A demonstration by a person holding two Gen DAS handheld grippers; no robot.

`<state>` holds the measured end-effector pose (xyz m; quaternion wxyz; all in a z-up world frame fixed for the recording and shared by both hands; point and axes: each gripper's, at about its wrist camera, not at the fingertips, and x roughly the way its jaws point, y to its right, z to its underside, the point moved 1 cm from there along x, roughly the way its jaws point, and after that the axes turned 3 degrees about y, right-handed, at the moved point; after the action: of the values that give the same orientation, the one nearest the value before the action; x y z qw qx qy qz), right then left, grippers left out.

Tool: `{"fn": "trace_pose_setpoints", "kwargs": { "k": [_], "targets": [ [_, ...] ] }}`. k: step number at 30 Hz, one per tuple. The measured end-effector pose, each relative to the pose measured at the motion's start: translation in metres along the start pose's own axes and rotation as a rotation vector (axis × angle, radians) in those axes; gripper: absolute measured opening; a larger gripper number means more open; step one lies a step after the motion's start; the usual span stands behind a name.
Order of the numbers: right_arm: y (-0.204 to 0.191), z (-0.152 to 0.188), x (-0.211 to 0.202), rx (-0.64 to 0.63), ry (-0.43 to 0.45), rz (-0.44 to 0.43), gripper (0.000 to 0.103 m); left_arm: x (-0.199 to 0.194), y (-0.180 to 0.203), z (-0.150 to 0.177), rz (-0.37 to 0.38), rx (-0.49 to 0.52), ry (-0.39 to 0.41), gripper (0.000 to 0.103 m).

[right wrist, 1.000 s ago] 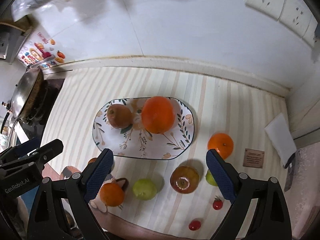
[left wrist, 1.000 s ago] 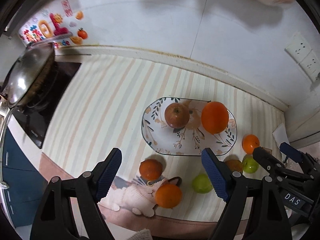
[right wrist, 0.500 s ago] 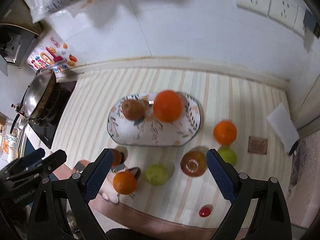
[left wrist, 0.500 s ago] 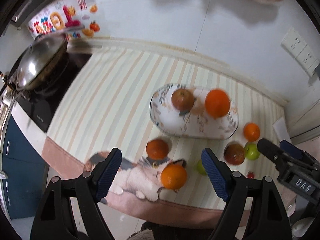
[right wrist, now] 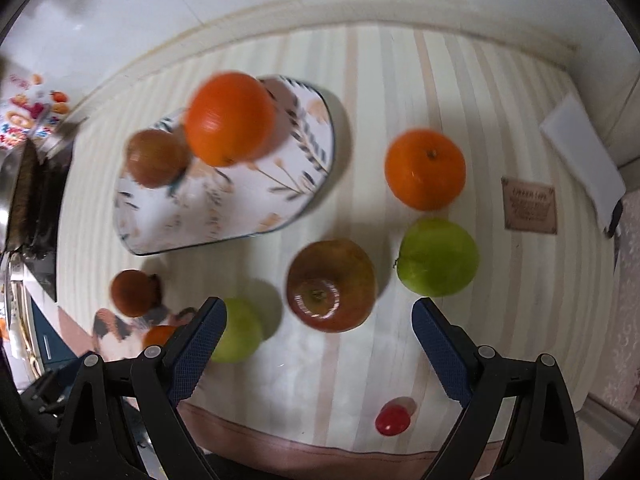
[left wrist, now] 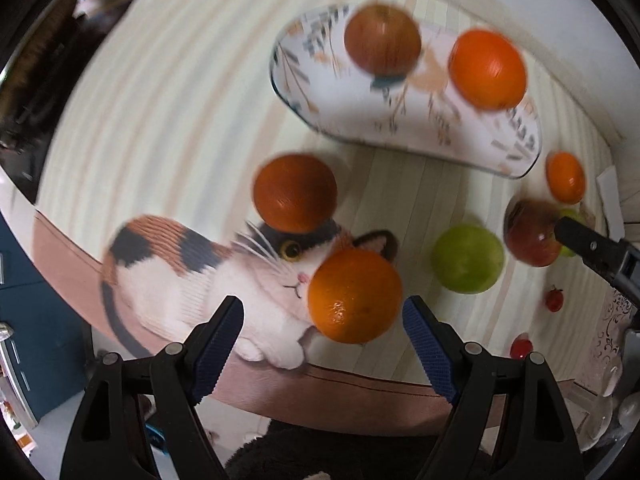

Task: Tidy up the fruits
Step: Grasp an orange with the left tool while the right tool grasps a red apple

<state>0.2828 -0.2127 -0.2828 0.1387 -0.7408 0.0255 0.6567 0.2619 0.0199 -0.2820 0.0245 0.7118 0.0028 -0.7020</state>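
Note:
My left gripper (left wrist: 322, 322) is open, pointing down over an orange (left wrist: 354, 296) that lies on the cat-print mat, just ahead of its fingertips. A darker orange (left wrist: 295, 193) sits behind it. My right gripper (right wrist: 318, 326) is open above a red apple (right wrist: 331, 285), with green fruits (right wrist: 438, 257) (right wrist: 236, 330) on either side. The floral plate (right wrist: 280, 184) holds a large orange (right wrist: 230, 119) and a brown apple (right wrist: 156, 158). Another orange (right wrist: 425, 169) lies right of the plate. Both views are motion-blurred.
Small red cherry tomatoes (right wrist: 393, 420) (left wrist: 554, 299) lie near the counter's front edge. A brown label (right wrist: 529, 210) and white paper (right wrist: 582, 148) sit at the right. A stove with a pan (right wrist: 24, 184) is at the left; the wall runs behind.
Both grippers have dropped closer to the counter and tilted downward, so the fruits look larger. The left one now hovers over the near orange, the right over the red apple. Jaws unchanged.

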Motion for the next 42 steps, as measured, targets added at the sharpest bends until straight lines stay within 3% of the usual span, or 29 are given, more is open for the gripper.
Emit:
{"fn": "trace_pose_setpoints", "kwargs": {
  "k": [6,11,13,15,18,23,31,42],
  "targets": [
    [0.006,-0.007,0.03,0.016,-0.035,-0.022,0.091,0.032,0.008,-0.001,0.03,-0.001,-0.073,0.082],
    [-0.013,-0.015,0.045,-0.031,-0.06,0.016,0.085,0.043,0.015,0.0,0.022,0.021,-0.092,0.081],
    [-0.018,-0.017,0.05,-0.048,-0.068,0.041,0.083,0.048,0.018,0.003,0.023,0.033,-0.091,0.076],
    [-0.018,-0.017,0.055,-0.06,-0.083,0.056,0.077,0.049,0.02,0.006,0.039,0.038,-0.09,0.064],
    [-0.016,-0.016,0.063,-0.067,-0.103,0.056,0.068,0.047,0.025,0.009,0.019,0.052,-0.063,0.064],
    [-0.015,-0.014,0.064,-0.081,-0.093,0.03,0.068,0.045,0.032,0.005,0.014,0.053,-0.05,0.063],
    [-0.019,0.03,0.066,-0.132,-0.204,-0.017,0.068,0.045,0.031,0.015,0.023,0.061,-0.076,0.064],
    [-0.01,0.039,0.062,-0.104,-0.199,-0.023,0.068,0.058,0.028,0.001,0.008,0.053,-0.094,0.064]
  ]
}}
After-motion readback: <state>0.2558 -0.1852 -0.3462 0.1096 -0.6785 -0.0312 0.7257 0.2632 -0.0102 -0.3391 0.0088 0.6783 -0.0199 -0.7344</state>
